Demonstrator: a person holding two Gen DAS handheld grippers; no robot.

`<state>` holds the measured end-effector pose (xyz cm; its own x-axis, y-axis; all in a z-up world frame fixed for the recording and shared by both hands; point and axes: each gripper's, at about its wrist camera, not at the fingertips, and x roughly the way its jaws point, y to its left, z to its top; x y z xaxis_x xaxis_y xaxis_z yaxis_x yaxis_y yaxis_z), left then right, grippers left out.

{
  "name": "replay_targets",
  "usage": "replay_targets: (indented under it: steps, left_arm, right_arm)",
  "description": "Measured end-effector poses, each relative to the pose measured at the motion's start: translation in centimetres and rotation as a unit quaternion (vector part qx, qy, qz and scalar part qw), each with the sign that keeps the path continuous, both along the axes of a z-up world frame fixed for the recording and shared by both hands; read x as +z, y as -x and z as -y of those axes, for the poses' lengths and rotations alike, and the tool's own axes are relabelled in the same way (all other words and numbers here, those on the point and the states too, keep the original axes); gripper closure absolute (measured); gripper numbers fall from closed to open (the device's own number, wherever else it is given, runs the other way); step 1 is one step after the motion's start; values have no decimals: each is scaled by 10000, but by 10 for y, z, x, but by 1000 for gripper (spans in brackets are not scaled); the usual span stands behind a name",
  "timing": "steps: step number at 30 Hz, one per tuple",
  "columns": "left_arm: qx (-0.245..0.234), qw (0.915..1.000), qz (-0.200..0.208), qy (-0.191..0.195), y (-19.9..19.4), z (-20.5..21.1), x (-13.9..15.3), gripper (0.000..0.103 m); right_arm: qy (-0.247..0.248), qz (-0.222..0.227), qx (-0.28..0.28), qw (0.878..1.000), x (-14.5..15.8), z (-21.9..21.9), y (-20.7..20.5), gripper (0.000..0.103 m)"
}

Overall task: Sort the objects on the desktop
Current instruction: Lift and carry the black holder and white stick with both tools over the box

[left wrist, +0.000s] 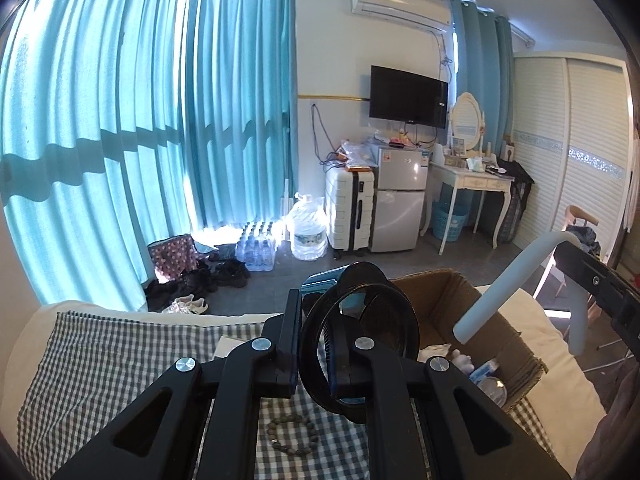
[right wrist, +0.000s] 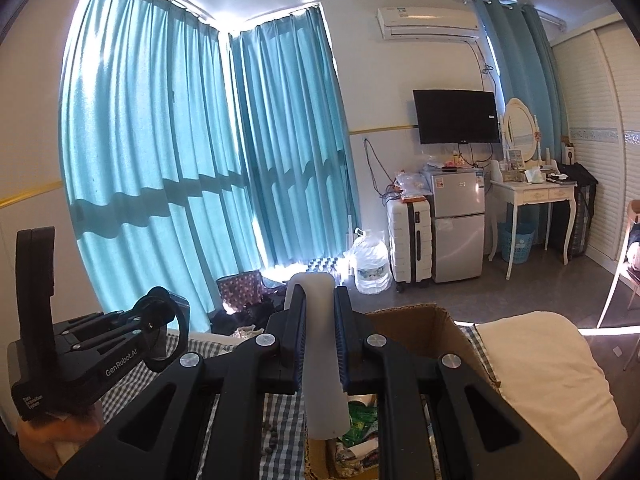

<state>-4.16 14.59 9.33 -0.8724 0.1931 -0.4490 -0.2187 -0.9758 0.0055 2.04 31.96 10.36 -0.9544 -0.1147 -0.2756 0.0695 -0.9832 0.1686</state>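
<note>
The black round mirror (left wrist: 358, 340) sits clamped edgewise between the left gripper (left wrist: 316, 344) fingers, jaws nearly closed on its rim; it looks rigid, smooth and probably breakable, so a hold on the frame suits it. The right gripper (right wrist: 320, 344) pinches a light, stiff white tube (right wrist: 320, 360) above the cardboard box (right wrist: 432, 328).

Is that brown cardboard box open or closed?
Open: the brown cardboard box has its flaps standing up, and small items show inside.
</note>
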Motion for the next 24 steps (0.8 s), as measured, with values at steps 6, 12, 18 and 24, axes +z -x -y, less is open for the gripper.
replay_targets:
  steps: [6, 12, 18, 24]
  left_arm:
    - [-167, 9999, 13, 8, 3, -32, 3, 93]
    - [-321, 9995, 65, 45, 12, -63, -2, 93]
    - [-478, 9986, 213, 69, 20, -87, -18, 93]
    - [-652, 9969, 428, 71, 33, -112, -39, 93]
  right_arm:
    - [88, 66, -108, 9999, 0, -26, -5, 91]
    - [115, 116, -278, 9995, -3, -50, -8, 90]
    - [48, 331, -370, 9988, -12, -72, -5, 90]
    - [229, 507, -572, 9968, -28, -98, 3, 90]
